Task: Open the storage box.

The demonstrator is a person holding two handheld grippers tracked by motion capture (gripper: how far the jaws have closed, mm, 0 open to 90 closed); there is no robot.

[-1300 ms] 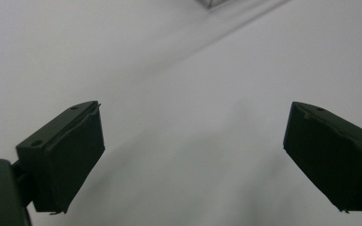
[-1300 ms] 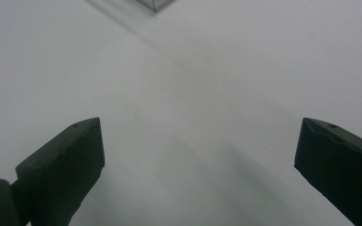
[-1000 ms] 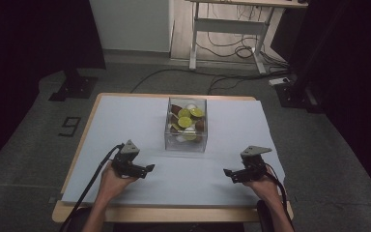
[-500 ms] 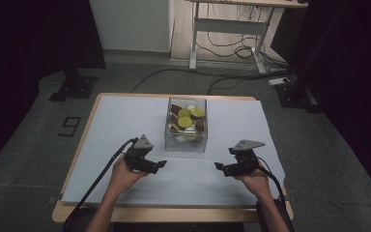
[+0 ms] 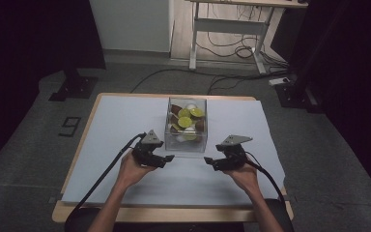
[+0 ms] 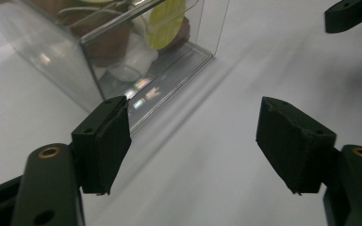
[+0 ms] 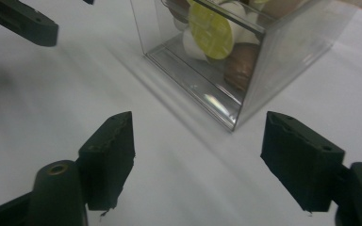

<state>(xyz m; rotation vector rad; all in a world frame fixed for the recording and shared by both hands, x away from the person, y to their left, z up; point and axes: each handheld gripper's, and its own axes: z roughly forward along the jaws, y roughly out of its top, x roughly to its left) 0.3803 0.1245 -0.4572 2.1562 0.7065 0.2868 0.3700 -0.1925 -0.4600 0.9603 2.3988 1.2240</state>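
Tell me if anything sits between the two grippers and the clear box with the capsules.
Nothing visible does. The left gripper and right gripper hang open near the clear box, their jaws just closing with nothing between them. Between them and it lies bare white table cover.

You see a clear plastic box (image 5: 186, 126) of lime-green, brown and white round capsules (image 5: 185, 122) on a pale white sheet (image 5: 125, 121) over a tan wooden table (image 5: 89, 113).

The room is dim, with a grey floor (image 5: 24, 159). Behind the far edge of the tabletop (image 5: 125, 121) stand a white wall (image 5: 130, 24) and a desk frame (image 5: 232, 34), with cables (image 5: 222, 50) under it.
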